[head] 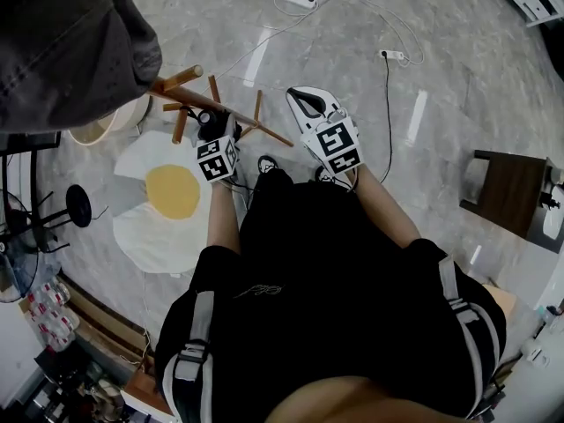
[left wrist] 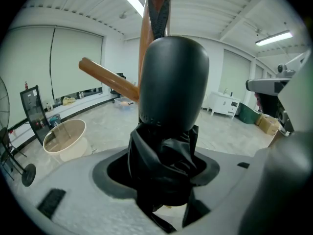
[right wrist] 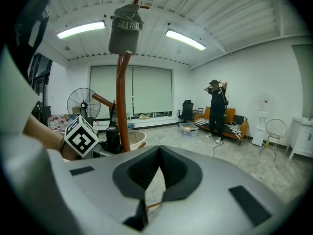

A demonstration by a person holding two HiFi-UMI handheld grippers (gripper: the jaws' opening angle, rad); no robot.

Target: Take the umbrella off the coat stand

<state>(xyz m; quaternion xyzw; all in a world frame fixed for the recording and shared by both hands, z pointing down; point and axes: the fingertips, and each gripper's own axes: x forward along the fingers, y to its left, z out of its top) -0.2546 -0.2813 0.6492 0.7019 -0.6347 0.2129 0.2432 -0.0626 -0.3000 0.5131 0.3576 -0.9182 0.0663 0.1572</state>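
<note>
The left gripper clamps the black umbrella, which hangs against the stand. The right gripper hovers nearby, jaws together and empty.

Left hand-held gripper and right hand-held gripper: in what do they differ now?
The left hand-held gripper is shut on the black folded umbrella; the right hand-held gripper holds nothing, its jaws together. The left one is close against the coat stand; the right one views the stand from further back. Both carry a marker cube.
</note>
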